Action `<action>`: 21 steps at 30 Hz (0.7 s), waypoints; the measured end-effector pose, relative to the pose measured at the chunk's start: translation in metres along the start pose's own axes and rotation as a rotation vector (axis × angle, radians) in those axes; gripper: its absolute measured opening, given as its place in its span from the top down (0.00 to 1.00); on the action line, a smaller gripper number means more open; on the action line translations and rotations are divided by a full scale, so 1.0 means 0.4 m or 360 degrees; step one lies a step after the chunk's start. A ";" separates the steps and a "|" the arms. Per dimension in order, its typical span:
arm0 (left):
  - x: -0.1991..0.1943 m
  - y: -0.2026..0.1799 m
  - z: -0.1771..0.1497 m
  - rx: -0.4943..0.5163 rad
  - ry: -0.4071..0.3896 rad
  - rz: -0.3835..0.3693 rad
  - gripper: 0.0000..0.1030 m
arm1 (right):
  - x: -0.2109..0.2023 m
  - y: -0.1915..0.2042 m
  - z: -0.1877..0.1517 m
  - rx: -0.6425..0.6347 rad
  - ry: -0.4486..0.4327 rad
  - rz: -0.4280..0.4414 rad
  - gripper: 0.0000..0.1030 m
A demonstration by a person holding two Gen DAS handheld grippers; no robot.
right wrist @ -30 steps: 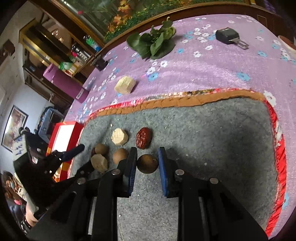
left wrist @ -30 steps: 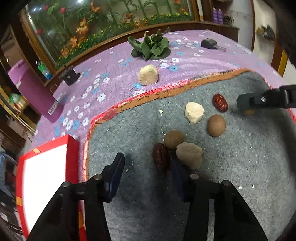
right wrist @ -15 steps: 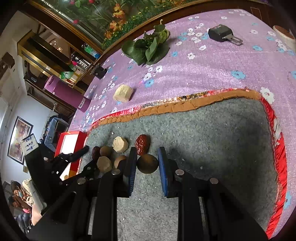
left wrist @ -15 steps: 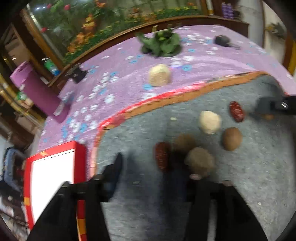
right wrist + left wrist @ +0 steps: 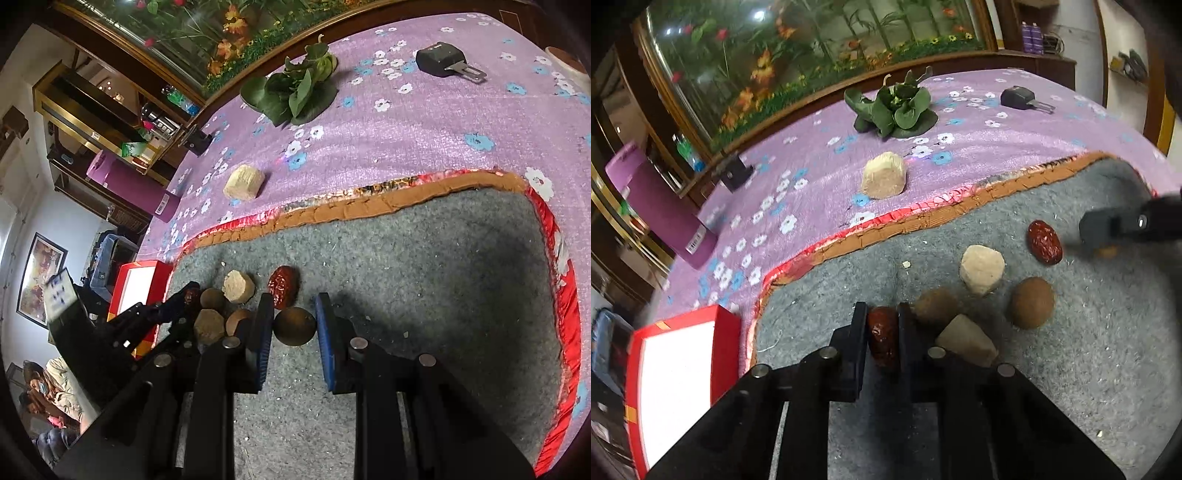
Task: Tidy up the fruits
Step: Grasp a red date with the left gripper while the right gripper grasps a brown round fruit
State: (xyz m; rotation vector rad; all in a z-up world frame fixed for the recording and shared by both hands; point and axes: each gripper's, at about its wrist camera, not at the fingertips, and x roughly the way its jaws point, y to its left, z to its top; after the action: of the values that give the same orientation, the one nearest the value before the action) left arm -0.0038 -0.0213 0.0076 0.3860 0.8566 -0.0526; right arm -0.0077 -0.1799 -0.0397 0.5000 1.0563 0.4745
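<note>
Fingers of the left gripper [image 5: 882,325] pinch a dark red date [image 5: 883,341] on the grey mat [image 5: 1071,387], beside a tan wedge [image 5: 966,341]. The right gripper [image 5: 294,326] straddles a brown round fruit [image 5: 294,326], jaws slightly apart from it, just short of another red date [image 5: 282,286].

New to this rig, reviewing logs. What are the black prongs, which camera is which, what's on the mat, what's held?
No robot arm here: a person holds a two-finger tool in each hand, each with a fisheye camera looking along its fingers.

Left view: the left tool is shut on a red date.

Right view: the right tool straddles a round brown fruit, jaws apart, a slight gap on the right side.

On the grey mat: another date, a pale chunk and more brown fruits. A red box sits left.
</note>
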 end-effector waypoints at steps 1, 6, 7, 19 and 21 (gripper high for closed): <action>0.000 0.004 -0.001 -0.0020 -0.0006 -0.0010 0.87 | -0.001 0.001 0.000 -0.0004 -0.0004 0.0001 0.76; -0.037 0.009 -0.013 -0.0037 -0.0159 -0.0043 0.87 | -0.018 0.009 -0.002 -0.0033 -0.0046 0.0014 0.76; -0.065 0.003 -0.014 -0.0008 -0.0261 -0.0031 0.87 | -0.024 0.015 -0.002 -0.0057 -0.0069 0.0002 0.76; -0.339 -0.059 -0.047 0.0203 -0.0917 0.0162 0.87 | -0.048 0.043 -0.003 -0.0157 -0.0190 0.0025 0.76; -0.355 -0.060 -0.045 0.0202 -0.0948 0.0169 0.87 | -0.049 0.046 -0.003 -0.0169 -0.0202 0.0029 0.76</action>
State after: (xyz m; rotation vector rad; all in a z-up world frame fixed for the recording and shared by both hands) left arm -0.1152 -0.0528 0.0952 0.5007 0.2444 -0.1171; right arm -0.0191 -0.1769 -0.0156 0.4401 0.9009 0.5054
